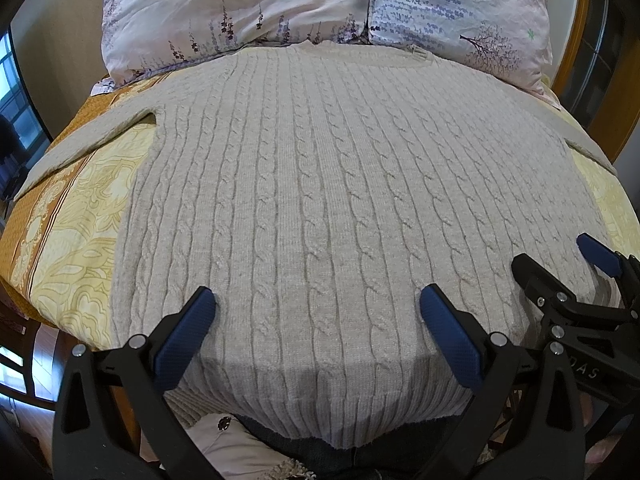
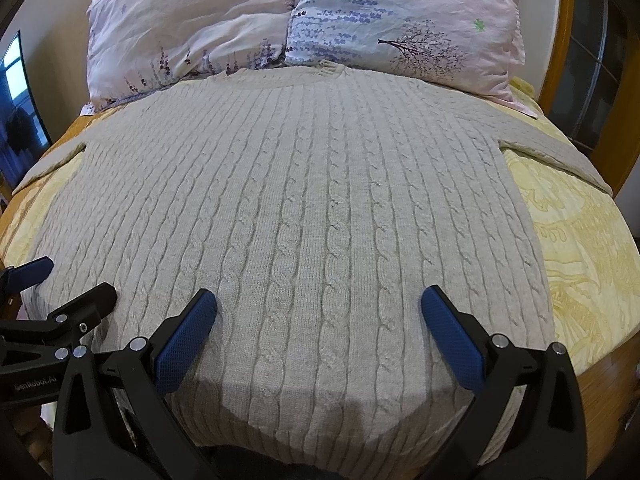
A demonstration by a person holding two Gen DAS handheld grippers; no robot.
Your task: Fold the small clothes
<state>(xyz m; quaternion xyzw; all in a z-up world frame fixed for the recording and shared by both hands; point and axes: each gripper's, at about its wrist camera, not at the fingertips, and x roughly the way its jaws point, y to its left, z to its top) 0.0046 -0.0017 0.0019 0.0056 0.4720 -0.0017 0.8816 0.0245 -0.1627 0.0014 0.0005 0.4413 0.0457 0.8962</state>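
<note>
A beige cable-knit sweater [image 1: 320,184] [image 2: 304,208] lies spread flat on the bed, collar toward the pillows and both sleeves stretched out sideways. Its ribbed hem hangs over the near edge. My left gripper [image 1: 316,308] hovers open over the lower left-middle of the sweater, nothing between its blue pads. My right gripper [image 2: 318,308] is open too, over the lower right-middle. The right gripper [image 1: 560,268] shows at the right edge of the left wrist view, and the left gripper [image 2: 68,284] shows at the left edge of the right wrist view.
Two floral pillows [image 1: 248,12] [image 2: 400,20] lie at the head of the bed, touching the collar. A yellow patterned bedspread [image 1: 80,232] [image 2: 580,240] shows on both sides. A wooden bed frame [image 2: 568,32] stands at the right, a window [image 1: 16,92] at the left.
</note>
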